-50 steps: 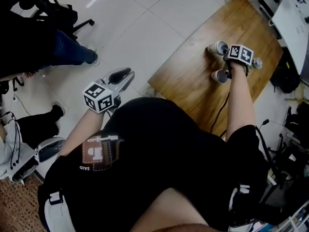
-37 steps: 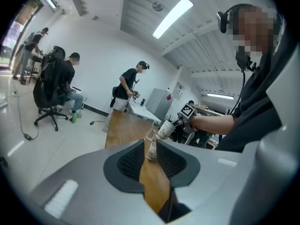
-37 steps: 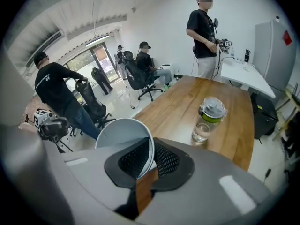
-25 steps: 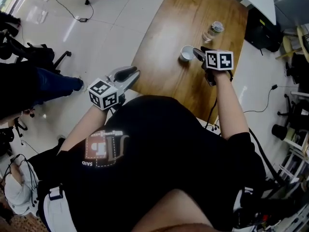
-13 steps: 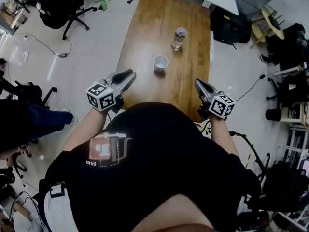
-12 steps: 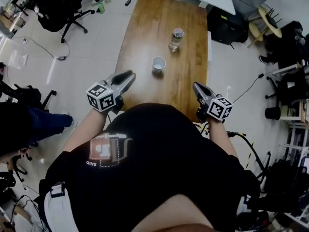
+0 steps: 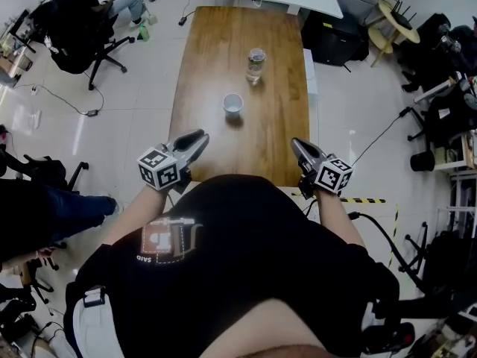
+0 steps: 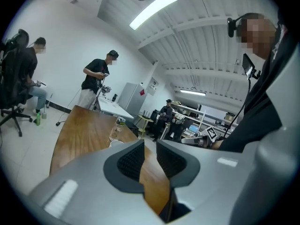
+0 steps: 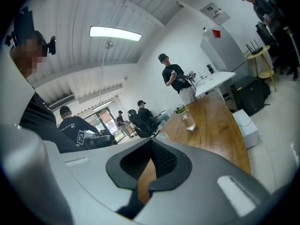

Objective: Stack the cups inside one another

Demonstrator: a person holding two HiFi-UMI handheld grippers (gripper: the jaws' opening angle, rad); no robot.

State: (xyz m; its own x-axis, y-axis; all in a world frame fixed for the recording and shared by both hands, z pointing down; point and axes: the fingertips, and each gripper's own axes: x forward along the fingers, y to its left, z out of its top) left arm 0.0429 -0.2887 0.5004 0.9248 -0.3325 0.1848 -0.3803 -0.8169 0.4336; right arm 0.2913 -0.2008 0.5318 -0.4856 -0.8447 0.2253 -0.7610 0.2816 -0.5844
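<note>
- Cups: you have one white cup (image 7: pixel 232 104) in view, upright near the middle of the table (image 7: pixel 209 43). From above you cannot tell whether others are nested inside it. No loose cup lies anywhere else on the top, so the stacking looks done, or close to it.
- Your left gripper (image 7: pixel 200 135): it hangs over the table's near left corner and points up the table toward the far edge. The jaws stand a little apart, with only bare wood showing in the gap, and it holds nothing.
- White cup, position: it is well clear of both near corners and of both long edges, and neither tool touches it.
- Clear container (image 7: pixel 256 63): it has a green top and stands upright just beyond the cup toward the far edge, slightly to its right and apart from it. It reads as a bottle, not a cup.
- Your right gripper (image 7: pixel 297 145): it is at the near right corner, with its jaws pressed together on nothing.
- Remaining: you have no separate cup left to pick up, as far as the views show. Both tools sit back at the near edge, which suits a finished task.
</note>
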